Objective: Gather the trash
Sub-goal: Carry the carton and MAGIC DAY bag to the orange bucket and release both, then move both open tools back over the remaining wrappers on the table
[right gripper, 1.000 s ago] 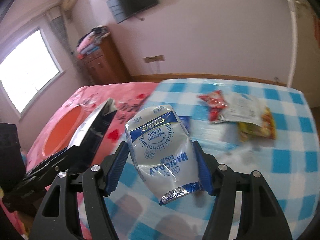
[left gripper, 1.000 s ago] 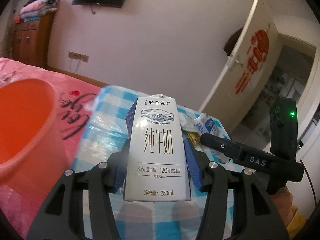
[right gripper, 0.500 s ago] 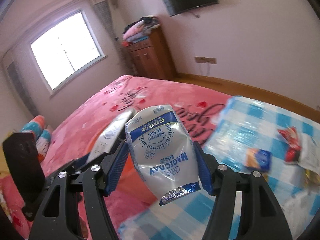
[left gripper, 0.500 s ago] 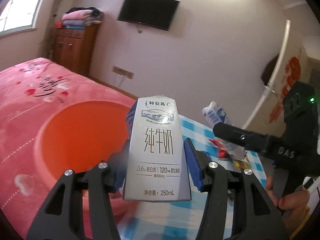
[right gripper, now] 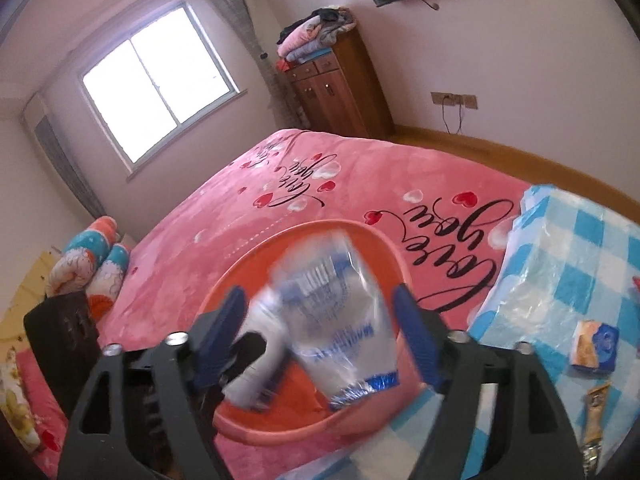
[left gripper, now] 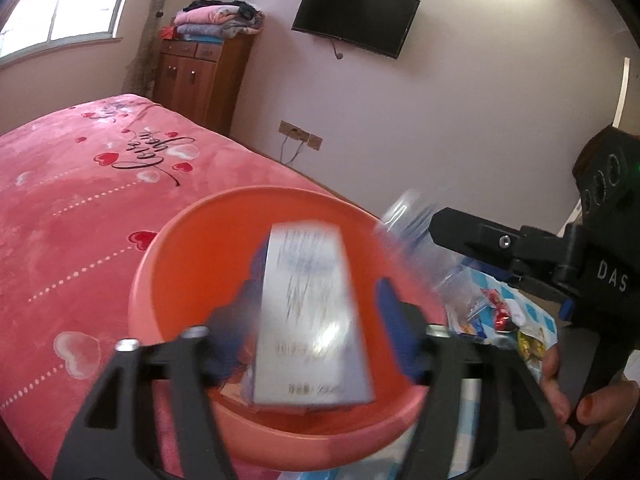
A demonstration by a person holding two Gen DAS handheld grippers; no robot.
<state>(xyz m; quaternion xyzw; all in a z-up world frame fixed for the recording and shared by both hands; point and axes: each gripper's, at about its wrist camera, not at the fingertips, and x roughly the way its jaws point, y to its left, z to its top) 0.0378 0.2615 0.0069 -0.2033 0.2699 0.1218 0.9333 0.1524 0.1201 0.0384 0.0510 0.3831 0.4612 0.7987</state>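
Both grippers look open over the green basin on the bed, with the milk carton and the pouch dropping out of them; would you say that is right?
One detail is off: the basin is orange-red, not green, as both wrist views show. Otherwise yes: the left gripper and right gripper are open above it, with the blurred milk carton and pouch loose between their fingers.

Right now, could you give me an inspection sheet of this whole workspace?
Surface: blue-check tablecloth beside a pink bed.
Job's things: milk carton and pouch, both blurred, over the orange basin.
Clutter: wrappers on the tablecloth.
Grippers: left gripper and right gripper above the basin, jaws open.
Cables: lead hanging from a wall socket.
Surroundings: TV, wooden cabinet, window.
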